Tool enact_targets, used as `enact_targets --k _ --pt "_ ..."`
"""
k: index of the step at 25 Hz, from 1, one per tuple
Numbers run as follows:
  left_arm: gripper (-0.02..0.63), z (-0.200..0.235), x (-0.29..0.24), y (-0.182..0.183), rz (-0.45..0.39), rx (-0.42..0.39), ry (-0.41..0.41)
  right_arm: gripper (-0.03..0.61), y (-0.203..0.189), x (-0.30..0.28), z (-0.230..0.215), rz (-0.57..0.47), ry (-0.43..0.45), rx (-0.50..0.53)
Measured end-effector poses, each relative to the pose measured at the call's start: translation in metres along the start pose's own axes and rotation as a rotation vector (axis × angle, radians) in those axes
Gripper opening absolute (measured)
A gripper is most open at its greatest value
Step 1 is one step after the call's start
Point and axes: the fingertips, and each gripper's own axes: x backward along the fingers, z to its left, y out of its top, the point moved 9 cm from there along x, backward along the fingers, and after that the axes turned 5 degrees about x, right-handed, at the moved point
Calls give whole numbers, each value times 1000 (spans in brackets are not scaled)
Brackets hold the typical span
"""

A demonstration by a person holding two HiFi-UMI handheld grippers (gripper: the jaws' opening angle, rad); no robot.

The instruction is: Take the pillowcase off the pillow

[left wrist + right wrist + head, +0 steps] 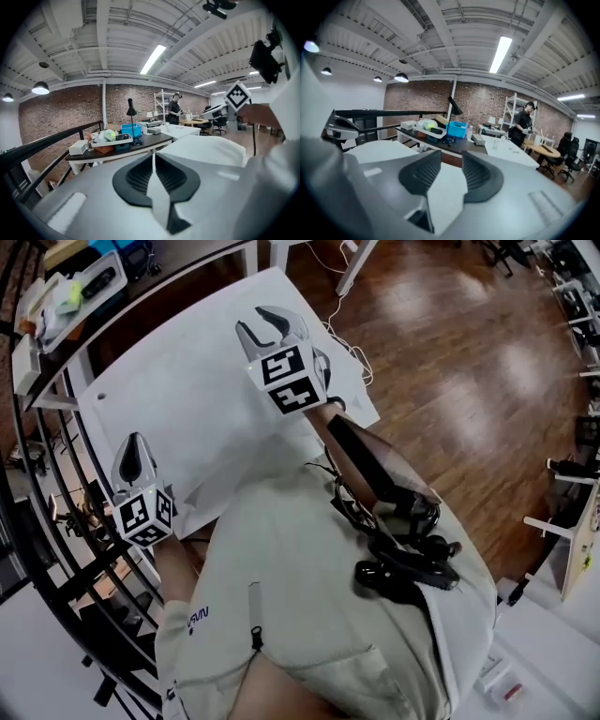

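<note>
- The left gripper (152,157) has its jaws closed, with the dark ribbed pads meeting at the tips. A white sliver shows in the gap behind the tips, and I cannot tell whether it is cloth or the surface below.
- The white pillow (206,150) lies ahead and to the right of these jaws, apart from them, on the white table (122,404).
- The right gripper (451,157) has its jaws apart with nothing between the pads. A white surface shows below through the gap.
- From the right jaws, the pillow sits ahead and to the left, clear of the pads.
- Beyond both sets of tips stands a dark desk (140,143) with a blue bin (131,129) and a black lamp (131,110) on it.
- In the head view, both grippers hang above the table, well apart, one on either side of the pillow.
</note>
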Motion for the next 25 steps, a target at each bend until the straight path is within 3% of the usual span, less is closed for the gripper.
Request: enact_targets --k 3,7,11,14,21,25 --pt "14 -8 -18 2 68 -64 -40 137 11 -30 2 30 19 48" --pt "5 -9 -43 -5 192 -113 -71 137 -3 -76 6 168 69 119" --pt "5 -10 -60 -19 288 -134 -88 137 -24 -106 7 314 131 163" --pt "5 -12 -72 -27 331 -137 -92 137 -31 -109 5 350 144 177" --pt "5 -9 -94 -30 353 -110 -61 102 -39 -108 11 363 124 139" --pt "5 -8 -96 -20 259 -82 -5 65 -41 -106 16 321 104 123"
